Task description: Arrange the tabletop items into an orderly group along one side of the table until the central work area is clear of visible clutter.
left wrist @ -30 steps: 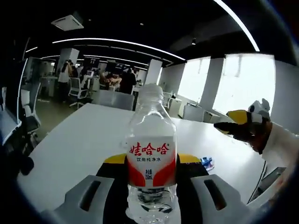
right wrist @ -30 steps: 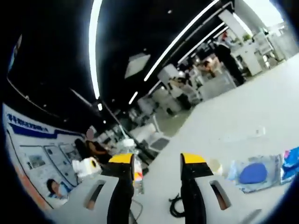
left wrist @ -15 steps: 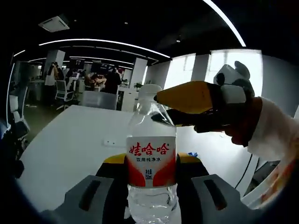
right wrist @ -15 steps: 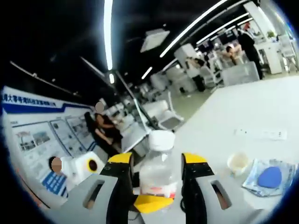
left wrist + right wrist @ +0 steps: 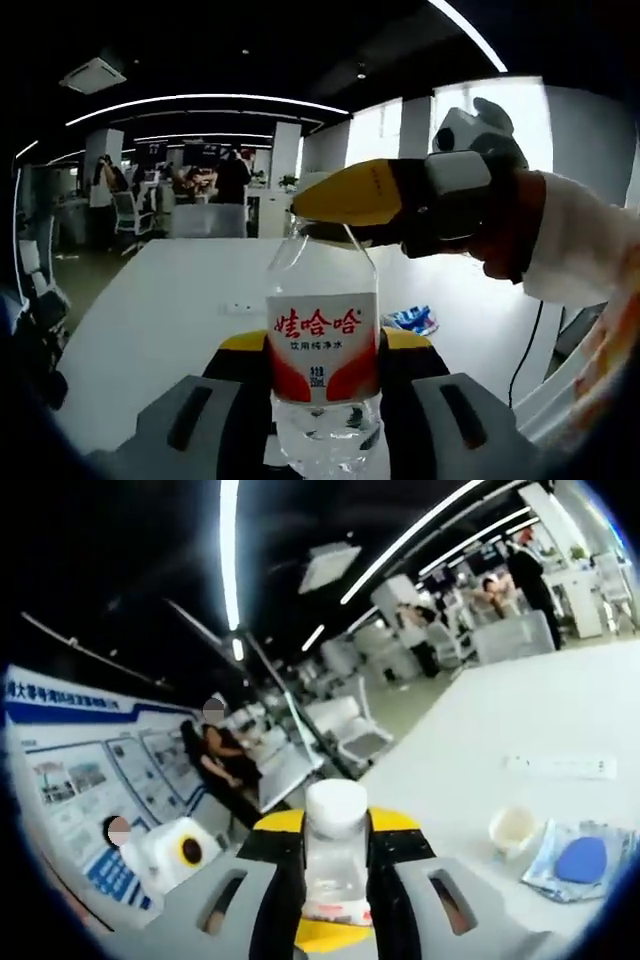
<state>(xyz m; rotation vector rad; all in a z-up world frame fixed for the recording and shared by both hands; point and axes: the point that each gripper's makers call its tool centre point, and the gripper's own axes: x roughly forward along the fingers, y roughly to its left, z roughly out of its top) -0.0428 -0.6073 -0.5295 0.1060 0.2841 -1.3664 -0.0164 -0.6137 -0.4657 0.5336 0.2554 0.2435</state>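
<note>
1. Clear plastic water bottle with a red-and-white label stood upright at 6 o'clock in the left gripper view, body clamped between the left gripper jaws, yellow tips just showing either side of the label.
2. Right gripper entered that view from 3 o'clock, held in a person's hand with a white sleeve. Its yellow jaw lay across the bottle's top, covering the cap area.
3. Right gripper view: the same bottle's white cap and neck sat at 6 o'clock between the right gripper jaws, which were clenched on the neck just below the cap. Left gripper's yellow tip showed under the bottle at the bottom edge.
4. So the bottle was held at both ends: left on the body, right on the neck. It was raised above the white table.
5. Table items, right gripper view, around 4 o'clock: a small white cup, just beside it a clear packet with a blue round item, and further back a white power strip. All well apart from the bottle.
6. Left gripper view: a blue packet on the table at 3 o'clock of the bottle, a black cable hanging near the table edge.
7. Background: open office with desks, chairs, people standing far off.
</note>
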